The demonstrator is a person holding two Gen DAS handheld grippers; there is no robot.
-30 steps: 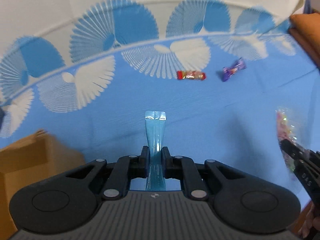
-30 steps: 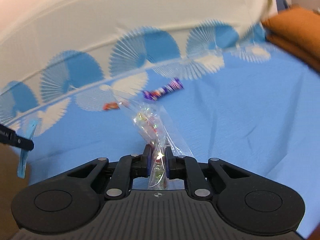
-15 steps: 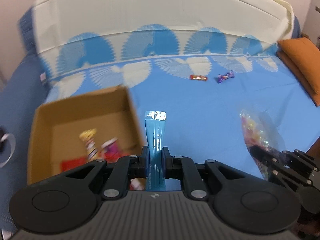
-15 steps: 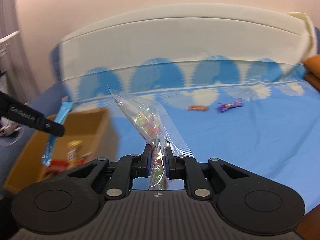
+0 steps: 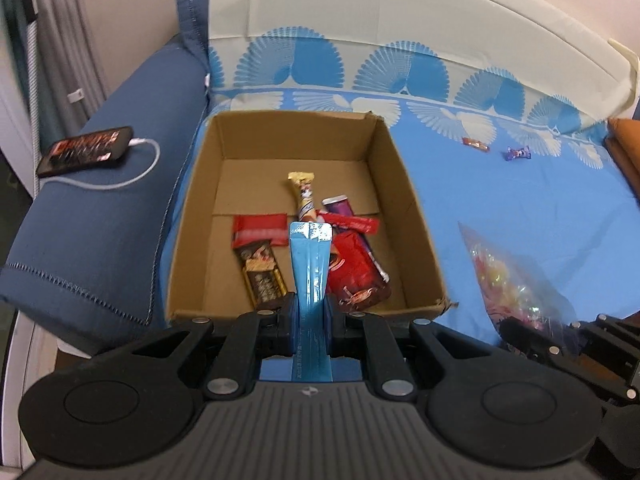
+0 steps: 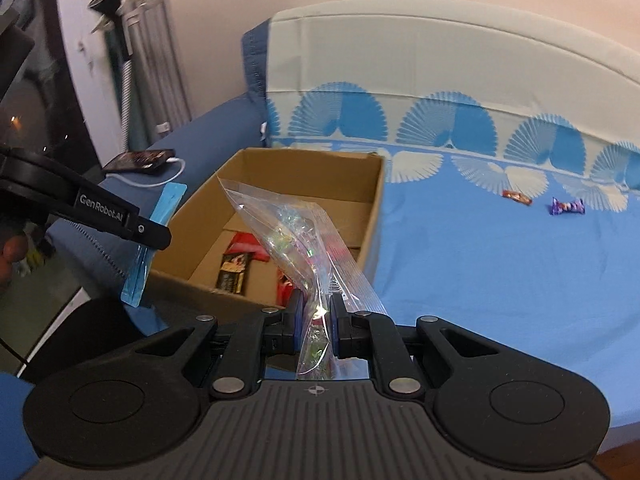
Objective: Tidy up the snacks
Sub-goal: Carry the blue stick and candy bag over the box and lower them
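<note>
An open cardboard box [image 5: 404, 184] sits on the blue bed cover and holds several snack packs, red, brown and yellow. My left gripper [image 5: 310, 312] is shut on a long blue packet [image 5: 310, 264] and holds it above the box's near edge. The blue packet also shows in the right wrist view [image 6: 154, 236]. My right gripper [image 6: 316, 316] is shut on a clear bag of candies [image 6: 296, 248], held above the box's [image 6: 372, 216] near right corner. The bag also shows in the left wrist view [image 5: 508, 280].
A red candy [image 5: 476, 145] and a purple candy [image 5: 518, 153] lie far back on the bed cover. A phone [image 5: 86, 151] on a white cable lies on the dark blue armrest left of the box. An orange cushion [image 5: 624, 148] is at the right edge.
Both grippers have swung left from over the open bed cover to the cardboard box, carrying the blue packet and the candy bag. The box and armrest came into view.
</note>
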